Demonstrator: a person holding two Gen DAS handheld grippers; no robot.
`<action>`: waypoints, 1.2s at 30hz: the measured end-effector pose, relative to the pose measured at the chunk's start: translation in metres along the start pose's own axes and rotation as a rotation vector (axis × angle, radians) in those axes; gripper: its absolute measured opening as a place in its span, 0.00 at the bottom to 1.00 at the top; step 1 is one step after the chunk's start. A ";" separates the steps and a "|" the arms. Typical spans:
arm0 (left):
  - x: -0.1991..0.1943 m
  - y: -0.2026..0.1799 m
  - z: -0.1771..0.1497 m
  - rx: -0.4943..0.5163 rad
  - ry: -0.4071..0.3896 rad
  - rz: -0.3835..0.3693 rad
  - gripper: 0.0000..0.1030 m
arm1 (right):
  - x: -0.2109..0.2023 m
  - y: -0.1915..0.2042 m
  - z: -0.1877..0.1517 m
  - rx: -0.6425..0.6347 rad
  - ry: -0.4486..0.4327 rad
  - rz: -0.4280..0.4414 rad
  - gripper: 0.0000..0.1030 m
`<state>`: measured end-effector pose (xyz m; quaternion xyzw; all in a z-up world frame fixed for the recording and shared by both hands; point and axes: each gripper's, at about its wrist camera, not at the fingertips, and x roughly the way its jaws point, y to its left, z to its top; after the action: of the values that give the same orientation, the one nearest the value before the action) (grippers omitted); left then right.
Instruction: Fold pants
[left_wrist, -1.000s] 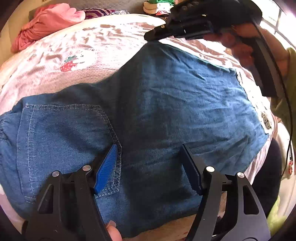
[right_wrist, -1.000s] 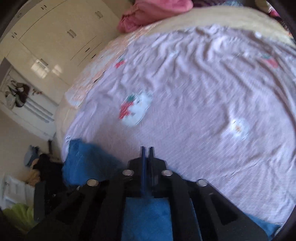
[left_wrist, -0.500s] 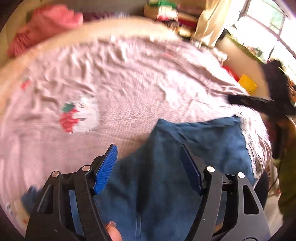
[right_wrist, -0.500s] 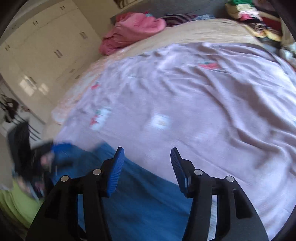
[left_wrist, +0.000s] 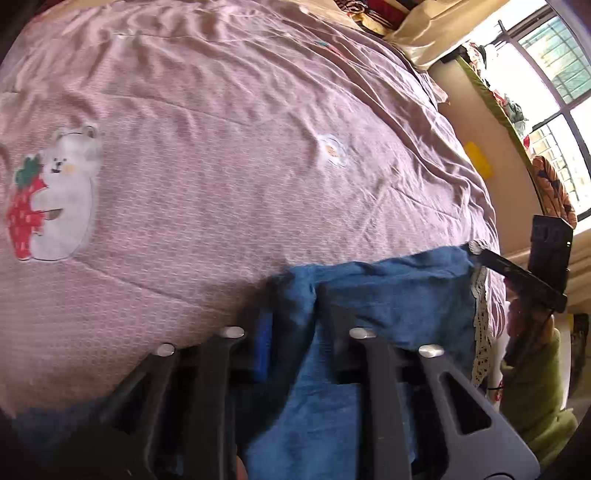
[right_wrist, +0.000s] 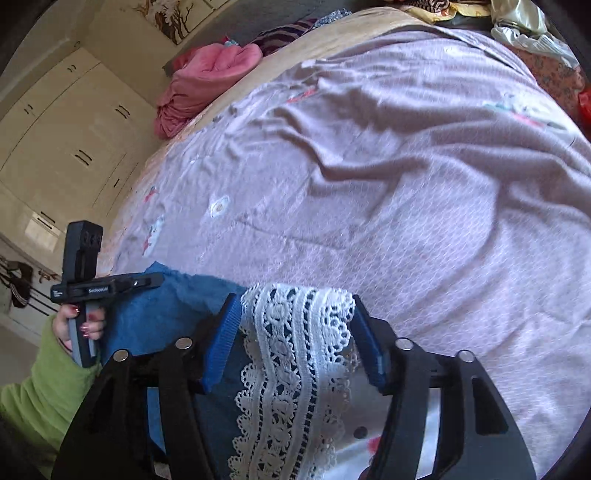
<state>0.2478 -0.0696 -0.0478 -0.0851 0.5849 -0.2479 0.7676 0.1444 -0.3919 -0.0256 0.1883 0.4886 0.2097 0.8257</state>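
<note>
Two grippers are working the near edge of a bed covered in a wrinkled mauve bedspread (left_wrist: 258, 177). The blue denim pants (left_wrist: 388, 295) lie bunched along that near edge, right by a strip of white lace trim (right_wrist: 295, 354) that hangs down the side.

The left gripper (left_wrist: 295, 325) has its fingers closing, with a fold of the denim between them. The picture is smeared there, so I can't tell whether the pads are actually pressing on the cloth.

The right gripper (right_wrist: 295, 339) is closing too, its blue fingers (right_wrist: 221, 343) standing on either side of the lace trim, with dark denim showing behind the lace. The gap looks too wide for a grip.

From the right wrist view you can see the person's hand (right_wrist: 79, 325) in a lime green sleeve (right_wrist: 40, 391) holding the left tool's handle. A bear-and-strawberry print (left_wrist: 51, 195) sits on the bedspread, and a pink bundle of clothes (right_wrist: 207, 77) lies at the far end, near cream wardrobes (right_wrist: 62, 147).
</note>
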 end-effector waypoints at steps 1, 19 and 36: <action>-0.002 0.000 -0.002 0.003 -0.014 0.002 0.08 | 0.000 0.000 -0.002 0.004 -0.007 0.015 0.21; -0.007 0.020 -0.008 0.009 -0.232 0.146 0.00 | 0.013 0.002 -0.017 -0.093 -0.102 -0.195 0.19; -0.033 -0.056 -0.085 0.255 -0.298 0.232 0.56 | -0.015 0.103 -0.088 -0.280 -0.197 -0.219 0.57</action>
<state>0.1461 -0.0884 -0.0213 0.0447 0.4347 -0.2147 0.8734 0.0435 -0.3037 -0.0008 0.0371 0.3892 0.1651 0.9055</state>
